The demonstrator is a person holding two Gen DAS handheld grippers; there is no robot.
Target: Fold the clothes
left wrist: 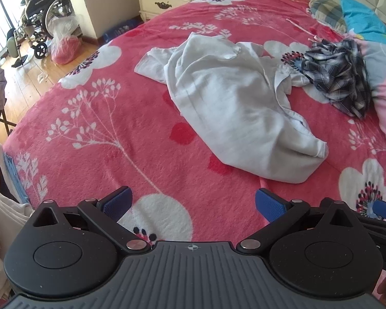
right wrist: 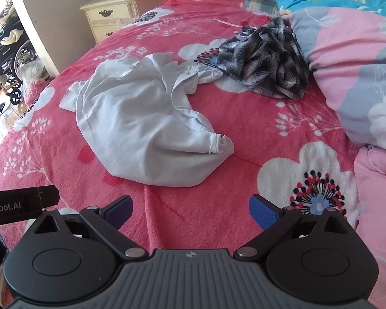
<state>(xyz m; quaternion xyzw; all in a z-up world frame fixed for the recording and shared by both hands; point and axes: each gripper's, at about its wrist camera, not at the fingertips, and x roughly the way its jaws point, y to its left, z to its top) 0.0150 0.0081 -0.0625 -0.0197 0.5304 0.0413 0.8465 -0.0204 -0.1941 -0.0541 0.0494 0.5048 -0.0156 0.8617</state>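
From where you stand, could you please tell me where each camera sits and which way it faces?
Left wrist: on the left claw, held open above the near edge of the bed, facing the crumpled white shirt; its blue pads show.
Right wrist: on the right claw, also open, facing up the bed towards the quilt; the left claw's black body enters at the left edge.
Shared: the white shirt, plaid garment, nightstand and wheelchair.
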